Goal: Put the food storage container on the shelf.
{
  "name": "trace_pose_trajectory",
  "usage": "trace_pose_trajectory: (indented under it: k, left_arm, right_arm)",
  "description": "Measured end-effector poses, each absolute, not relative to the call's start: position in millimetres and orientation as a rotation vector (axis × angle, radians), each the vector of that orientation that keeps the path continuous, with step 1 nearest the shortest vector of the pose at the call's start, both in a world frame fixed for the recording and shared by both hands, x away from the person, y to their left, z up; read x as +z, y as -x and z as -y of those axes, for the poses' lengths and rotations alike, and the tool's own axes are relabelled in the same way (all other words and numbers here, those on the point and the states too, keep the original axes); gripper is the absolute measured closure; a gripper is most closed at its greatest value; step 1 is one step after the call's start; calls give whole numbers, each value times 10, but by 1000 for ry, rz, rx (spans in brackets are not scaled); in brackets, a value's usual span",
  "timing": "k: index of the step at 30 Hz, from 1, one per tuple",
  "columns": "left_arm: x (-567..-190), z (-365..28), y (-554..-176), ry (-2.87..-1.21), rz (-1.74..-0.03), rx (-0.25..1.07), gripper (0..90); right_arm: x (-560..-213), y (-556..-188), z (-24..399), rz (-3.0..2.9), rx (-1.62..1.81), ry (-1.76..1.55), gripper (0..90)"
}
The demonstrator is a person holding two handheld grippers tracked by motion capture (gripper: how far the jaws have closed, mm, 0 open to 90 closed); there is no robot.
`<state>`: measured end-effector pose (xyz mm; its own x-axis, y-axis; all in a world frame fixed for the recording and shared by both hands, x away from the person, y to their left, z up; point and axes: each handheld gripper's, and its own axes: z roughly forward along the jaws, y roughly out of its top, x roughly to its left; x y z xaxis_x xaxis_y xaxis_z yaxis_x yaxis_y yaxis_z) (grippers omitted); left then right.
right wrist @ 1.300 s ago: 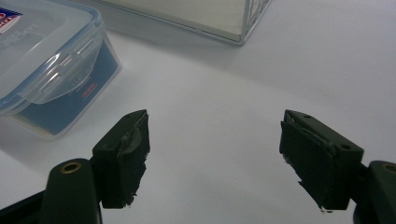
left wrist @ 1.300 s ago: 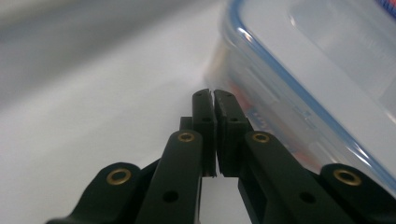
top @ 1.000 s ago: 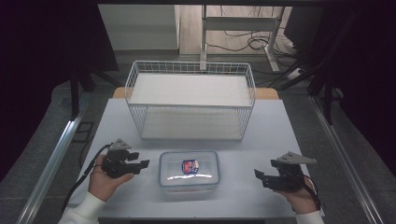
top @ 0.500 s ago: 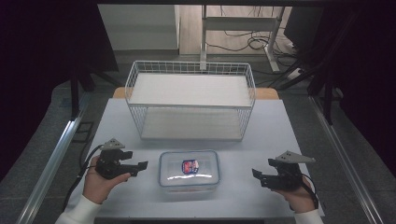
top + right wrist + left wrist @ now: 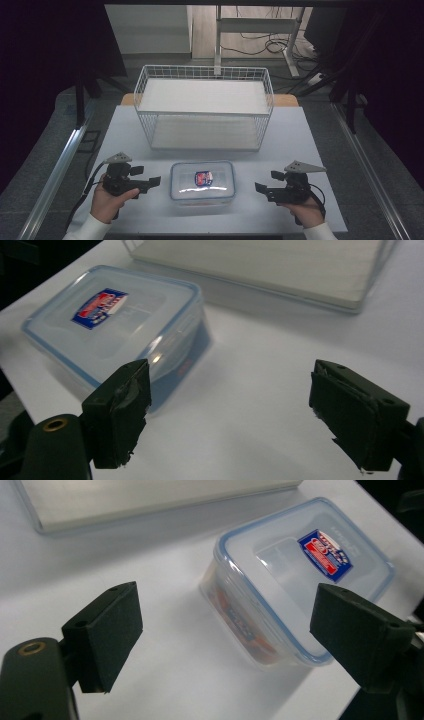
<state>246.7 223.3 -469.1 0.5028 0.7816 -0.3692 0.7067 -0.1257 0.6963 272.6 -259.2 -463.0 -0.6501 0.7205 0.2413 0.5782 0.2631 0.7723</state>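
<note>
Both grippers are black. The left gripper [image 5: 148, 183] and the right gripper [image 5: 263, 190] each carry a grey three-cornered plate on top, and a black cable trails behind. The person wears white sleeves [image 5: 88, 229].

The table [image 5: 300, 150] is showing a plain, pale top and is carrying two things. A clear plastic box [image 5: 202, 181] with a blue-rimmed lid and a red and blue label is lying flat near the table's near edge, about midway across. Behind the box, farther from the person, a white wire basket [image 5: 205, 107] is standing upright, apart from the box, with its far side reaching the table's far edge. Bare tabletop is lying to either side of the box.
</note>
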Motion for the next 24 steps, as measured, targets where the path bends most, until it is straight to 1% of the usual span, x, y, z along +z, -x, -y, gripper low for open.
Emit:
trace_pose_trajectory:
  k: [2,5,10,11,12,13,14,15,21,24]
  left_arm:
    - [-4701,-2210,-2454,-1855,-1235,86,131]
    - [-4733,-2138,-2455,-1827,-1217,-6,130]
    - [-4854,-2028,-2485,-1832,-1231,-90,127]
    - [-4854,-2028,-2485,-1832,-1231,-90,127]
    - [-4914,-1960,-2511,-1823,-1224,-160,128]
    - [-4914,-1960,-2511,-1823,-1224,-160,128]
    - [-4973,-1902,-2556,-1803,-1220,-227,129]
    - [-5000,-1881,-2581,-1793,-1224,-249,132]
    - [-5091,-1852,-2681,-1766,-1234,-319,143]
    - [-5155,-1828,-2734,-1744,-1234,-376,145]
  right_arm:
    - [-4639,-2735,2543,-2379,1367,-1237,166]
    - [-4658,-2762,2431,-2414,1415,-1250,163]
    - [-4687,-2808,2297,-2451,1463,-1264,160]
    - [-4693,-2816,2277,-2457,1469,-1269,160]
    - [-4701,-2826,2258,-2462,1472,-1271,160]
    - [-4706,-2832,2244,-2469,1470,-1274,160]
    - [-4715,-2838,2229,-2471,1472,-1275,160]
    - [-4723,-2840,2217,-2476,1471,-1272,160]
    - [-4733,-2820,2186,-2485,1452,-1259,161]
    - [-4747,-2841,2185,-2481,1453,-1273,163]
